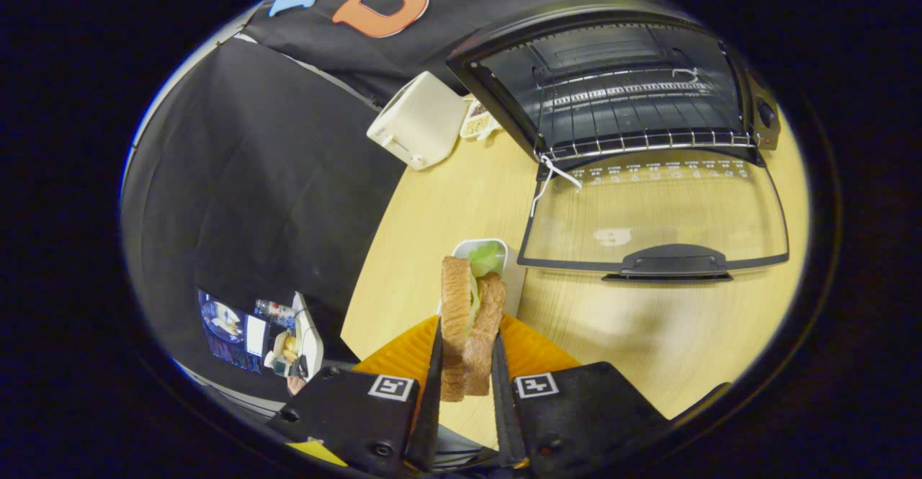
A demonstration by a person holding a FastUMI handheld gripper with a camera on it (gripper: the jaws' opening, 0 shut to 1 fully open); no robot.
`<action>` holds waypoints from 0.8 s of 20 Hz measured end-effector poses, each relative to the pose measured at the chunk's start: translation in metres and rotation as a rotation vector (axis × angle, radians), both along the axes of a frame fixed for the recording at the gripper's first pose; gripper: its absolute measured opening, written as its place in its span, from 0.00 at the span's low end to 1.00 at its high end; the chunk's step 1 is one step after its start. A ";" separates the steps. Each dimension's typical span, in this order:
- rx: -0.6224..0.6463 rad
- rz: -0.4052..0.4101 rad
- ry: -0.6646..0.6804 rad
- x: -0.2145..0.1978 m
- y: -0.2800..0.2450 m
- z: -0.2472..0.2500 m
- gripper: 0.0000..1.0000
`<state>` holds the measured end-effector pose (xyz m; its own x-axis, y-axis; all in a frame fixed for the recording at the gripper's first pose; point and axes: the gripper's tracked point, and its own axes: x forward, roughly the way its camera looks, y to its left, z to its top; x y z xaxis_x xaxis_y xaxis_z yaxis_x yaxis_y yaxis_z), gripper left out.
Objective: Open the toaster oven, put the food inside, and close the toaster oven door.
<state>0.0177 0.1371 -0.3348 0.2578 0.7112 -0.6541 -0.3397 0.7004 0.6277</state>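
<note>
Light wood table (446,205): open toaster oven (634,97) on it; white box (419,120), snack tray (479,120) left of oven; white dish (504,263) near oven door.

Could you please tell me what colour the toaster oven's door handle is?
Black, best seen in the gripper view: the handle on the open door.

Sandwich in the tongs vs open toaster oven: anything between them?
Gripper view: the tongs clamp the brown-bread lettuce sandwich. Before the black toaster oven lie a small white tray, bare wooden tabletop and the lowered glass door.
</note>
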 end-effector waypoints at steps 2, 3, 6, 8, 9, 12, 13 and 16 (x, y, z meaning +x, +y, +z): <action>0.059 -0.002 -0.004 -0.003 0.001 0.016 0.37; 0.089 -0.004 0.003 -0.004 0.000 0.022 0.37; 0.145 -0.035 -0.007 0.001 -0.006 0.039 0.36; 0.173 -0.084 -0.041 0.013 -0.014 0.048 0.36; 0.192 -0.111 -0.044 0.018 -0.019 0.053 0.36; 0.262 -0.206 -0.040 0.042 -0.037 0.061 0.36; 0.278 -0.241 -0.038 0.053 -0.043 0.060 0.36; 0.333 -0.378 -0.041 0.094 -0.062 0.051 0.36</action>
<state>0.1113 0.0746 -0.2840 0.5586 0.7312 -0.3915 -0.1300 0.5434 0.8294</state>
